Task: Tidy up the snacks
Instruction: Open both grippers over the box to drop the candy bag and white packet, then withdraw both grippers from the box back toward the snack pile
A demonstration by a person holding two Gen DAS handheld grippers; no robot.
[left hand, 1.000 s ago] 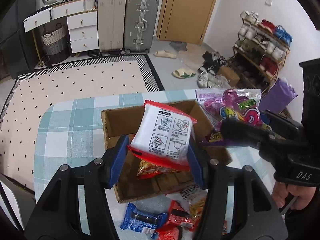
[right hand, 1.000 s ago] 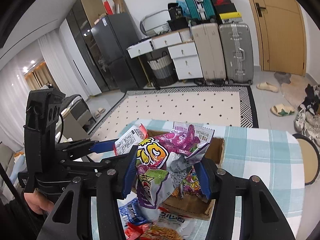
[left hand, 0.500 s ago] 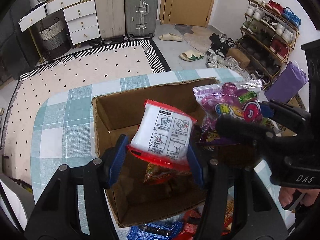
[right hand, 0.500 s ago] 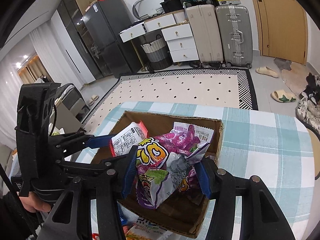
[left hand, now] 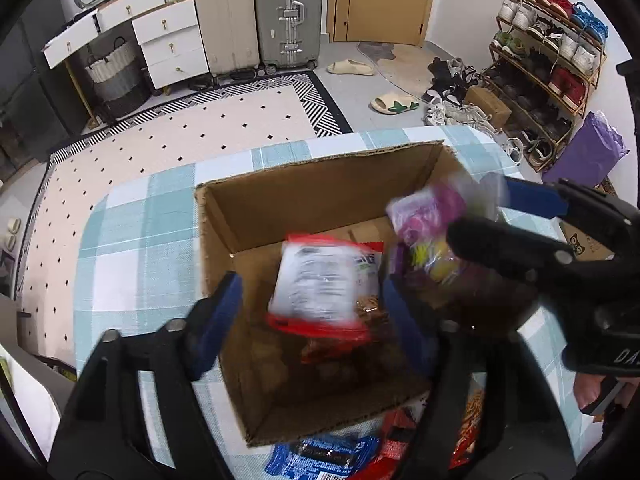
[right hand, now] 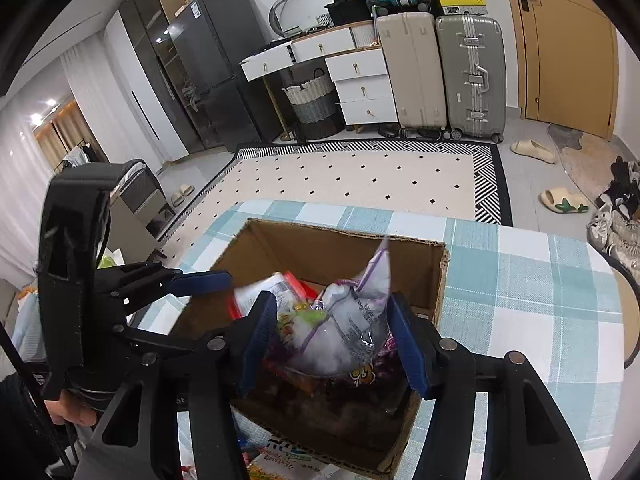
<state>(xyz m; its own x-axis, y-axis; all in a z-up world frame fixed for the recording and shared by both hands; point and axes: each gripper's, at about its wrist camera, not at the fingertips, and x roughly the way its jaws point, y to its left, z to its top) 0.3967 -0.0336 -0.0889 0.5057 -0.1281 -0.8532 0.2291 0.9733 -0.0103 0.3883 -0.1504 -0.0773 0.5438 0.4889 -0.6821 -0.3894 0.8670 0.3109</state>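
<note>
An open cardboard box [left hand: 320, 184] [right hand: 340, 244] stands on the checked tablecloth. My left gripper [left hand: 312, 316] is open over the box; a white and red snack packet [left hand: 320, 284] is blurred between its spread fingers, falling free into the box. My right gripper [right hand: 332, 340] is also open over the box; a purple candy bag [right hand: 352, 328] [left hand: 424, 216] drops between its fingers, blurred. Other snacks lie dark on the box floor.
Loose snack packets lie on the table [left hand: 132, 216] just in front of the box, a blue one [left hand: 324, 452] and red ones [left hand: 400, 440]. Beyond the table are a patterned rug, suitcases, drawers and a shoe rack.
Both grippers have moved forward over the box and opened. The white and red packet and the purple bag have left the fingers and are dropping into the box.
</note>
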